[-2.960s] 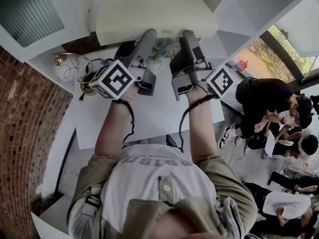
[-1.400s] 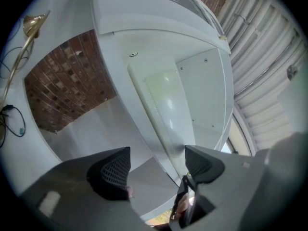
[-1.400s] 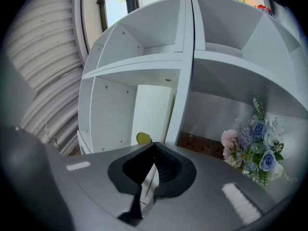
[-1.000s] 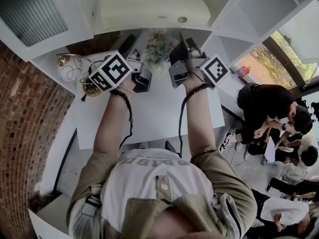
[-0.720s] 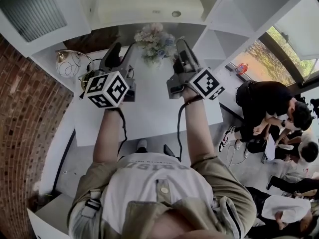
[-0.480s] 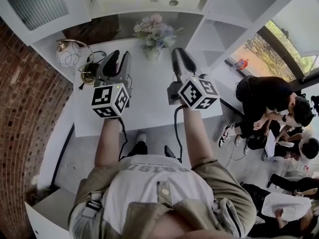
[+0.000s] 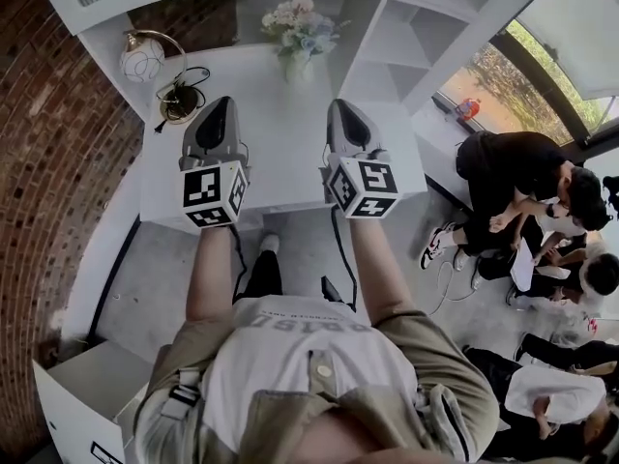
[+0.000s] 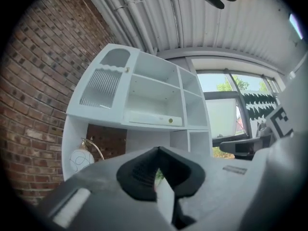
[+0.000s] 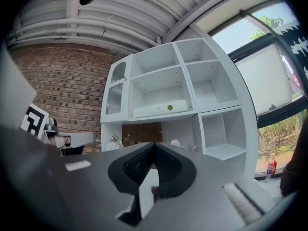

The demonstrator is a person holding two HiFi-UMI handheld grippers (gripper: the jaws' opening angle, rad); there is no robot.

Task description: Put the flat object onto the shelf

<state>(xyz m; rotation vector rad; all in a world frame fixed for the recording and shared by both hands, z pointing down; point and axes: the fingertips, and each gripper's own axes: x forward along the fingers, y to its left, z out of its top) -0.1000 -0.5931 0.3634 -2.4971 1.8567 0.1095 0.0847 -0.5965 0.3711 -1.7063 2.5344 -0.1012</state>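
Head view: the left tool (image 7: 221, 104) and right tool (image 7: 340, 106) are held side by side over the near edge of the white bench (image 7: 280, 148), in the middle of the frame, their marker cubes facing the camera. A vase of flowers (image 7: 300, 27) stands at the far end of the bench at upper centre, and a globe lamp (image 7: 145, 58) sits at upper left by the brick wall (image 7: 58, 143). The white shelf (image 7: 406, 37) unit fills the upper right, and people (image 7: 522, 187) crouch at the right edge.

Left gripper view: the jaws have just closed and meet tip to tip – nothing is between them. Above them the flat object (image 8: 151, 118), a white slab with a small yellow dot, lies on a shelf board in the middle compartment.

Right gripper view: these jaws have also just closed and hold nothing – the slab lies on the same board, just above the tool's tips at frame centre.
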